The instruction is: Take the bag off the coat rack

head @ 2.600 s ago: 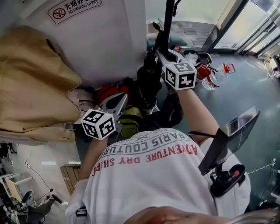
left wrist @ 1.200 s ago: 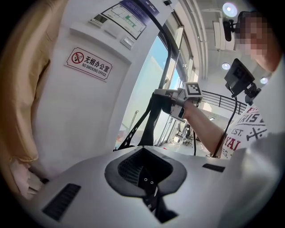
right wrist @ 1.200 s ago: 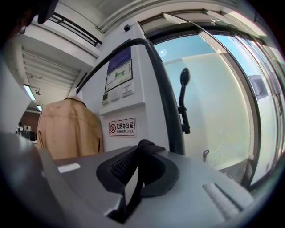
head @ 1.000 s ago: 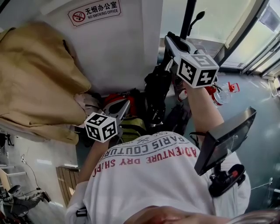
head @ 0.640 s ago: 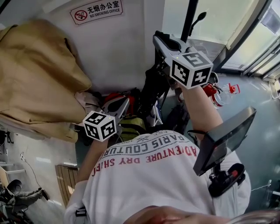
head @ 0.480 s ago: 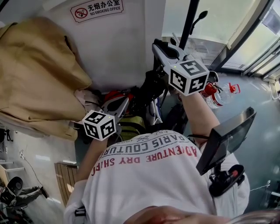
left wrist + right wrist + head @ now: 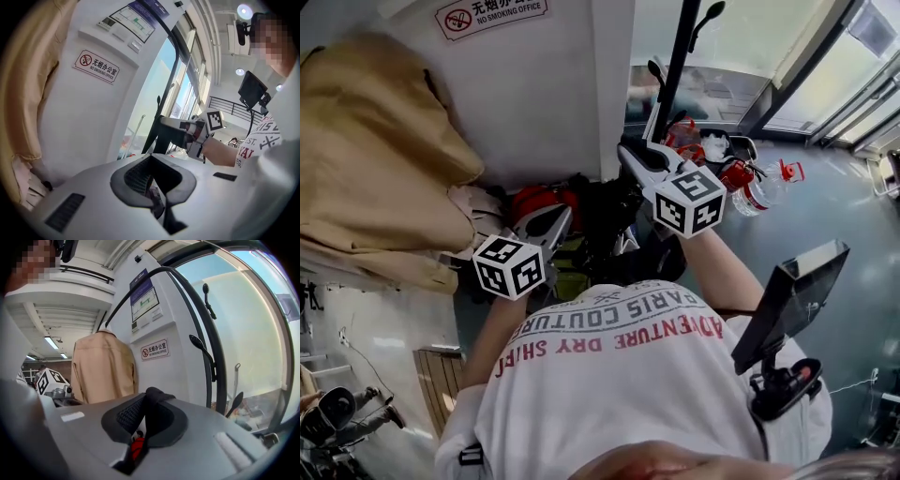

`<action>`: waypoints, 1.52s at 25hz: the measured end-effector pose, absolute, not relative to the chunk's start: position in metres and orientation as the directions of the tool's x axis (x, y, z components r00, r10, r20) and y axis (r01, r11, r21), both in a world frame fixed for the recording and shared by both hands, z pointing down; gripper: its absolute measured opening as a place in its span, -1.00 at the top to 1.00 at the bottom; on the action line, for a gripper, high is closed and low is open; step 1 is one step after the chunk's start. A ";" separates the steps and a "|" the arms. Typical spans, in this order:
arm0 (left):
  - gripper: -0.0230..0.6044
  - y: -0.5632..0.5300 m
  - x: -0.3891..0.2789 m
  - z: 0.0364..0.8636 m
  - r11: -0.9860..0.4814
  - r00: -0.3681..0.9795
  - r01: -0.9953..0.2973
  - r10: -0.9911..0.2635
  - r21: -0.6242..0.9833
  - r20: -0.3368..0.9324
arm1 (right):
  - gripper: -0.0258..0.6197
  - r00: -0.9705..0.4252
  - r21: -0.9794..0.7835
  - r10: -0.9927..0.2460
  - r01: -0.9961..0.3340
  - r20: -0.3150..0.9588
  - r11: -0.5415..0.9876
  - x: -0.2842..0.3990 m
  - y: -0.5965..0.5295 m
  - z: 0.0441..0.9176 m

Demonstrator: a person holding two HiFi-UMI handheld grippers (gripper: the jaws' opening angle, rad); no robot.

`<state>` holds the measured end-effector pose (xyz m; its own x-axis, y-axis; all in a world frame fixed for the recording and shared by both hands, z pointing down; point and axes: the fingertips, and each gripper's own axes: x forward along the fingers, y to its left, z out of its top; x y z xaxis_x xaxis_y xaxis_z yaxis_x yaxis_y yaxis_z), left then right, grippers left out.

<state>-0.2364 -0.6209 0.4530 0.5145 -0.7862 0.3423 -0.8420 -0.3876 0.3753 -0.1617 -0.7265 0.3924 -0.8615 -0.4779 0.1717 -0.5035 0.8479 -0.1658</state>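
The black bag [image 7: 614,214] hangs low beside the black coat rack pole [image 7: 675,66], under my right gripper [image 7: 625,152]. In the right gripper view that gripper [image 7: 143,427] is shut on the bag's black strap [image 7: 153,397], which sticks up between the pads. The rack's hooks [image 7: 199,345] stand bare to the right of the strap. My left gripper [image 7: 562,216] is lower and to the left, beside the bag and apart from it. In its own view the left gripper [image 7: 157,201] is shut with nothing between its fingers.
A beige jacket [image 7: 375,159] hangs at the left against the white column [image 7: 544,94] with a no-smoking sign [image 7: 487,14]. Red and green bags [image 7: 539,199] lie at the column's foot. A water bottle [image 7: 767,183] and red items lie behind the rack. Glass doors stand at the right.
My right gripper, which had risen along the pole with the strap, has come down and away from the pole, and the bag has dropped with it. The left gripper has barely moved.
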 end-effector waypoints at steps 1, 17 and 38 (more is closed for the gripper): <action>0.92 -0.614 -0.233 0.450 -0.393 0.518 -0.840 -0.787 0.374 0.335 | 0.90 -0.861 -0.169 -0.476 -0.504 0.179 0.847 -0.158 -0.715 0.395; 0.92 -0.387 -0.182 0.405 -0.536 0.609 -0.785 -0.758 0.311 0.231 | 0.90 -0.779 -0.225 -0.602 -0.627 0.176 0.746 -0.073 -0.465 0.391; 0.92 -0.129 -0.095 0.429 -0.585 0.677 -0.730 -0.691 0.353 0.255 | 0.90 -0.807 -0.325 -0.571 -0.585 0.147 0.743 0.031 -0.126 0.402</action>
